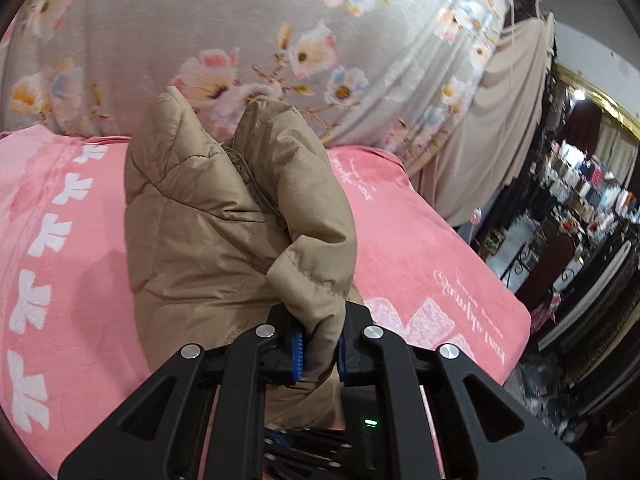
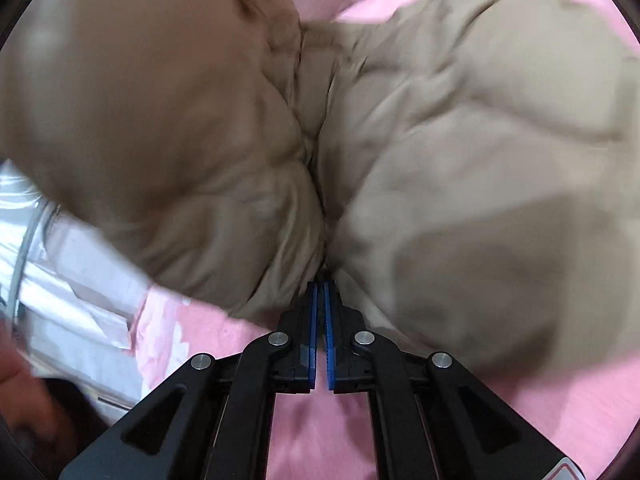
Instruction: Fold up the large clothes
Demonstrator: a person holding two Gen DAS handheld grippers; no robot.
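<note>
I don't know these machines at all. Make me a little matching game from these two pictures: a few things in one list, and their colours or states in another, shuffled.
Things:
1. puffy jacket
2. blanket
3. floral sheet
4. left gripper

Colours or states:
A. pink with white bows
B. clamped on a fold of cloth
C. tan, quilted
D. grey with flowers

Pairs: 1-C, 2-A, 3-D, 4-B

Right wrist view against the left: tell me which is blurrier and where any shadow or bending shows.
Right wrist view: the jacket is smeared with motion blur, worst at upper left, with a dark shadow patch at lower right; its claw stays sharp. Left wrist view: mostly crisp, jacket seams clear; fisheye bends the pink blanket edge, and a soft shadow lies left of the jacket.
</note>
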